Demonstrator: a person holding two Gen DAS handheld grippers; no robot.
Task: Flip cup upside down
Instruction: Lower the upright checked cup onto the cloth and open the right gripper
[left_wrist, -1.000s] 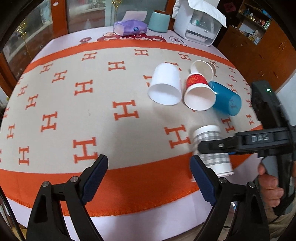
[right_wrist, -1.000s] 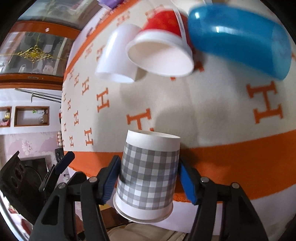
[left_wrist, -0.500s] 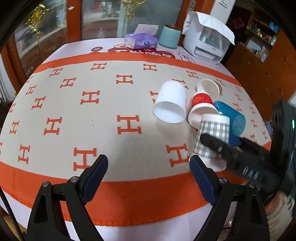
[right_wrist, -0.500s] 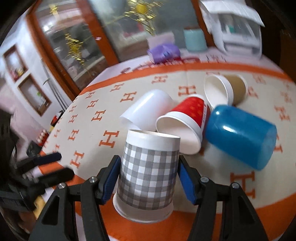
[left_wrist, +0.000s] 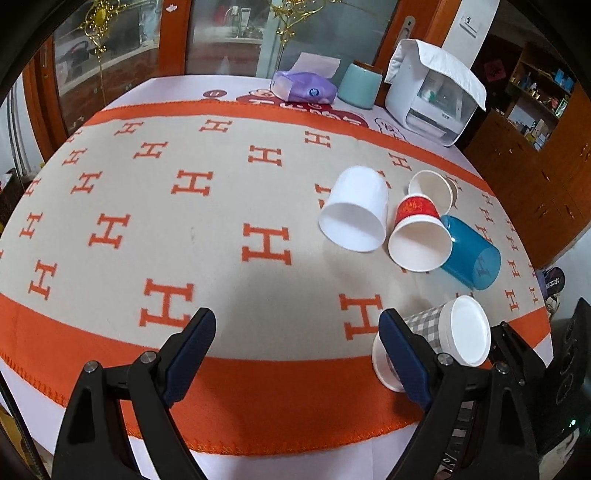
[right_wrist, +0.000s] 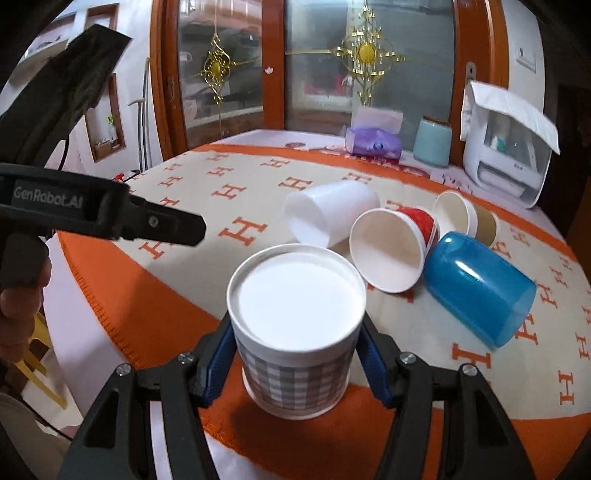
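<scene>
My right gripper (right_wrist: 297, 354) is shut on a grey checked paper cup (right_wrist: 295, 347), base up and mouth down, at or just above the orange border of the cloth near the table's front edge. The same cup (left_wrist: 443, 332) shows in the left wrist view behind my left gripper's right finger (left_wrist: 402, 354). My left gripper (left_wrist: 297, 354) is open and empty over the front edge, left of the cup.
A white cup (left_wrist: 354, 210), a red paper cup (left_wrist: 417, 236), a beige cup (left_wrist: 434, 186) and a blue cup (left_wrist: 471, 254) lie on their sides on the H-patterned cloth (left_wrist: 166, 206). A tissue pack (left_wrist: 304, 86), a teal jar (left_wrist: 358, 85) and a white appliance (left_wrist: 432, 92) stand at the back.
My right gripper has turned the checked cup from tilted to base up and lowered it toward the orange border. The left gripper has stayed open.
</scene>
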